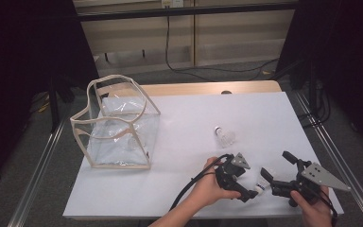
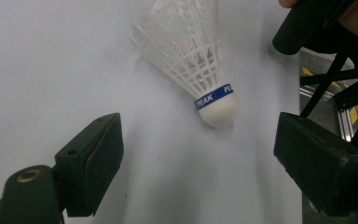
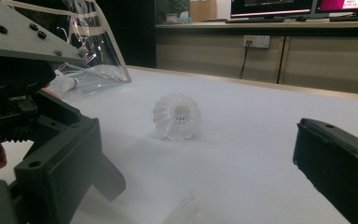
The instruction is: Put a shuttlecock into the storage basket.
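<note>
the near shuttlecock [image 2: 200,70] lies on its side on the white table [image 1: 179,156], close to the front edge, between my left gripper [image 2: 200,158] and my right gripper [image 1: 275,166]; in the high view it shows as a small pale thing [image 1: 261,186] between the two. seen along my left jaws, its rounded white cork tip points toward me and sits in the gap between the pads, touching neither; the feather skirt fans away up the frame. a blue band lettered "peak" rings the cork just below the skirt, and the skirt is a lattice of thin white ribs and vanes. i judge it very light and easily rolled or flicked aside, with a skirt that would crush or bend under pressure, so the place to take hold is the firm cork, at or just under the blue band, with a gentle squeeze. my left jaws stand apart with nothing gripped. my right jaws are likewise spread wide and hold nothing; they look toward a second shuttlecock [image 3: 177,116] farther up the table. a clear bag [image 1: 118,125] with cream trim stands open at the left, well apart from both.
</note>
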The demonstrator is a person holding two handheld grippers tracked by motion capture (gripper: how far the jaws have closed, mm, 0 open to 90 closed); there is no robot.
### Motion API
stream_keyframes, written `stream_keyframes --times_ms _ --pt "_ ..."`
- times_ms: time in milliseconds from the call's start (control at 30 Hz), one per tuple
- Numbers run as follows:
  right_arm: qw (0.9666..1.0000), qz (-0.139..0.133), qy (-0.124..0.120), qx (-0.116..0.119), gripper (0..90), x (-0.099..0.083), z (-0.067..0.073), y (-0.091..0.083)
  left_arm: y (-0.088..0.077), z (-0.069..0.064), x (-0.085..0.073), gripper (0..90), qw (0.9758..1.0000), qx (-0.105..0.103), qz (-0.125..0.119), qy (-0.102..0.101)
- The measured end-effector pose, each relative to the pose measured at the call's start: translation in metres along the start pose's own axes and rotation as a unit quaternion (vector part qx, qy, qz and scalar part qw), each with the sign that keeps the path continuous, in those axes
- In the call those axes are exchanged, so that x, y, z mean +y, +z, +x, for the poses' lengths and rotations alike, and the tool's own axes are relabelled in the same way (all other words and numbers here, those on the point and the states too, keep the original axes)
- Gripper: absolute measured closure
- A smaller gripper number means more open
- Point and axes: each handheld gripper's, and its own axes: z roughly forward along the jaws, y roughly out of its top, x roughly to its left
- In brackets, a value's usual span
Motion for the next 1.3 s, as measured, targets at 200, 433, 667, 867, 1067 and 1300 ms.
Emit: stream_keyframes --times_ms 200,433,667,867,1067,1300 --pt "1.0 0.001 0.0 -0.001 1.0 0.0 0.0 0.0 0.001 -0.001 0.0 18.1 1.0 0.005 0.003 0.002" --pt "1.0 0.0 0.002 -0.001 1.0 0.0 0.0 0.0 0.004 -0.004 0.001 20.5 1.0 0.007 0.004 0.003" --pt "1.0 -0.001 0.001 -0.002 1.0 0.0 -0.001 -0.001 0.007 -0.005 0.002 25.5 1.0 0.008 0.002 0.003" --pt "1.0 0.0 0.0 -0.003 1.0 0.0 -0.001 -0.001 0.014 -0.009 0.003 29.4 1.0 0.003 0.003 0.002" --pt "1.0 -0.001 0.001 -0.002 1.0 0.0 -0.002 -0.001 0.02 -0.01 0.006 32.9 0.9999 0.004 0.01 0.006" --pt "1.0 -0.002 0.001 -0.005 1.0 0.0 -0.002 -0.002 0.023 -0.011 0.006 39.9 0.9999 0.01 0.001 0.003"
